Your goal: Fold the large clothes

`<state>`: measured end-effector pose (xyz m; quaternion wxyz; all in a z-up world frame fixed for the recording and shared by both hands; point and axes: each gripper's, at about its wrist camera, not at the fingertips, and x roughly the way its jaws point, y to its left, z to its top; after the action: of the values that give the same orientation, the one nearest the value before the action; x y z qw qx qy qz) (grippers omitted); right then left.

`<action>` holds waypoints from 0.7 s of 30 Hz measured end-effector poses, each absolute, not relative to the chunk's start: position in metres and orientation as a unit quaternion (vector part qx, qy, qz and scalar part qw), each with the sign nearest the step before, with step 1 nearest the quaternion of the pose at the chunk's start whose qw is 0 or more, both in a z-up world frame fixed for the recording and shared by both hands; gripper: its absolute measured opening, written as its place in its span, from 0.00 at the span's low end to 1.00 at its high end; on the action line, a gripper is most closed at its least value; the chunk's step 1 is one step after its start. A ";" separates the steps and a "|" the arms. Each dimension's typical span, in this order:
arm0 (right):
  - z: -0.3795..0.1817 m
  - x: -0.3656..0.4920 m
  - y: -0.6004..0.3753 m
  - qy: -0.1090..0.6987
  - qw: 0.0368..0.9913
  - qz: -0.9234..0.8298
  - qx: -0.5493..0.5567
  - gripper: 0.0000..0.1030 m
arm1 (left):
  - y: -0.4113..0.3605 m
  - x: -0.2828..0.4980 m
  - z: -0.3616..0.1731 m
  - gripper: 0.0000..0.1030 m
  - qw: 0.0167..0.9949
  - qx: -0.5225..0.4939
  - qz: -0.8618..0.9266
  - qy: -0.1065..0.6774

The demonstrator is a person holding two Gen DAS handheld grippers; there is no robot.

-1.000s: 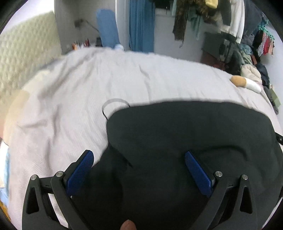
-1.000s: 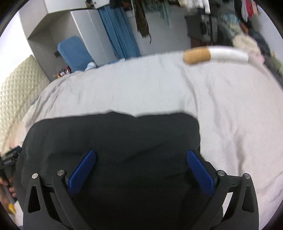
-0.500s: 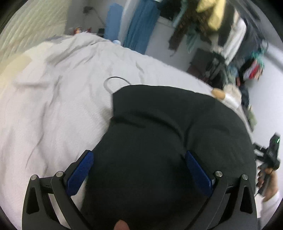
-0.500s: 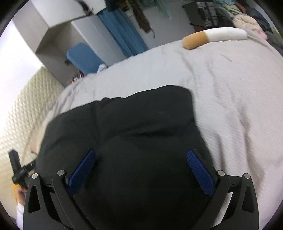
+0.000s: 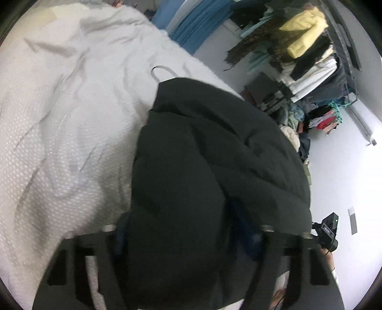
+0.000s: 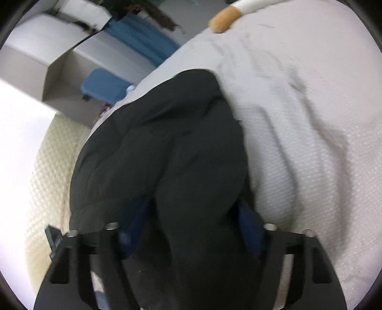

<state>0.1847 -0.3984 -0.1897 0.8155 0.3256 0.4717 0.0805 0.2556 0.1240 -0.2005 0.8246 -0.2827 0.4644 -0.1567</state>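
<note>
White textured bedding covers the bed under both tools. Between the blue pads of the left gripper, one black garment bunches up and bulges forward over the bed; the jaws look clamped on its cloth. The right gripper likewise has a fold of that garment squeezed between its pads. One wire hanger hook pokes out past the garment's far edge. One tan-and-white bolster lies far off on the bedding.
</note>
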 end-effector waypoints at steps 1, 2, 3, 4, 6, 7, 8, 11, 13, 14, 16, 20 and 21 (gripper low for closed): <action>-0.182 0.184 -0.392 0.466 0.826 0.087 0.305 0.27 | 0.123 0.252 -0.195 0.42 0.828 -0.284 -0.160 0.457; -0.174 0.181 -0.388 0.461 0.834 0.091 0.289 0.22 | 0.124 0.247 -0.192 0.31 0.830 -0.284 -0.163 0.451; -0.166 0.178 -0.384 0.454 0.843 0.095 0.273 0.14 | 0.125 0.240 -0.186 0.23 0.834 -0.283 -0.166 0.444; -0.159 0.175 -0.380 0.448 0.850 0.100 0.258 0.11 | 0.126 0.232 -0.182 0.19 0.835 -0.286 -0.171 0.437; -0.149 0.170 -0.374 0.442 0.859 0.109 0.234 0.09 | 0.126 0.217 -0.175 0.14 0.839 -0.282 -0.173 0.432; -0.146 0.166 -0.371 0.440 0.862 0.111 0.224 0.08 | 0.125 0.212 -0.173 0.13 0.842 -0.275 -0.169 0.433; -0.145 0.163 -0.369 0.441 0.864 0.112 0.216 0.08 | 0.125 0.208 -0.171 0.13 0.842 -0.270 -0.165 0.436; -0.151 0.161 -0.365 0.455 0.864 0.107 0.188 0.08 | 0.118 0.201 -0.171 0.14 0.846 -0.243 -0.144 0.452; -0.156 0.159 -0.361 0.466 0.861 0.100 0.175 0.08 | 0.113 0.204 -0.175 0.14 0.845 -0.230 -0.135 0.464; -0.159 0.160 -0.359 0.471 0.860 0.098 0.170 0.08 | 0.111 0.207 -0.178 0.15 0.843 -0.225 -0.132 0.471; -0.166 0.161 -0.357 0.484 0.856 0.097 0.154 0.08 | 0.108 0.210 -0.185 0.15 0.839 -0.218 -0.125 0.483; -0.176 0.162 -0.350 0.502 0.849 0.092 0.135 0.10 | 0.103 0.214 -0.191 0.19 0.837 -0.203 -0.117 0.495; -0.177 0.162 -0.350 0.503 0.849 0.090 0.135 0.11 | 0.102 0.213 -0.189 0.19 0.840 -0.199 -0.115 0.492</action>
<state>0.1622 -0.3502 -0.1765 0.8491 0.1349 0.5026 0.0905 0.2133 0.1019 -0.1891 0.8399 -0.1986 0.4918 -0.1154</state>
